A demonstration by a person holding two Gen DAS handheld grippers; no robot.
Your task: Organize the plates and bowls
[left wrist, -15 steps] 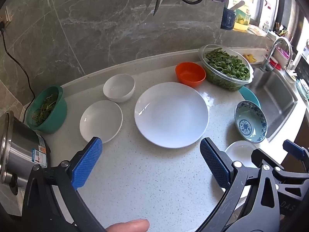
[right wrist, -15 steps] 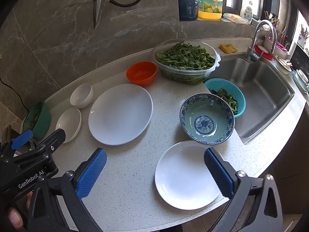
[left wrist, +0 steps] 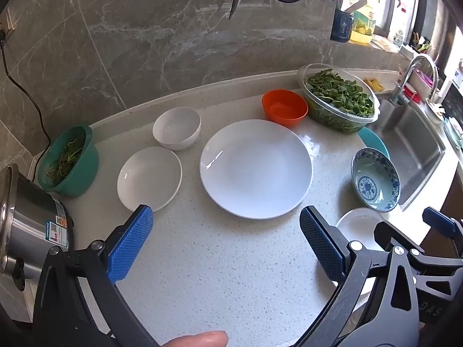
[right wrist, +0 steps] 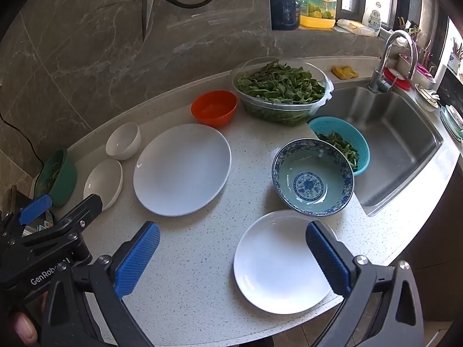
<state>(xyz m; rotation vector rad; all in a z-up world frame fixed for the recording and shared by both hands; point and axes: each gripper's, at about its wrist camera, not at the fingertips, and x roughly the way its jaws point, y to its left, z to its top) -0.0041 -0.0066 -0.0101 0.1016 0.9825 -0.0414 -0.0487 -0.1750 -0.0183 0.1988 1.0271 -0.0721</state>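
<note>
Almost nothing has changed over the last half second: both grippers hang above the speckled white countertop [left wrist: 220, 283] where they were, and every dish sits untouched, so organizing has not begun.

Left to right: the left gripper [left wrist: 225, 240] has its blue-padded jaws wide apart and empty. Beyond it lie the small shallow white dish [left wrist: 149, 177], the small round white bowl [left wrist: 176, 127], the large flat white plate [left wrist: 256, 167] and the orange plastic bowl [left wrist: 285, 110]. Further right, the blue-and-white patterned porcelain bowl [right wrist: 312, 177] stands just behind the medium white plate [right wrist: 277, 263]. The right gripper [right wrist: 231, 257] hovers over that plate's near side, jaws spread wide, holding nothing.

Readable writing: "GenRobo" on the left gripper's body in the right wrist view, "DAS" on the right gripper's body in the left wrist view, and "立白" on the yellow detergent bottle [right wrist: 318, 3] by the window. The steel cooker [left wrist: 26, 225] carries a label too small to read.
</note>
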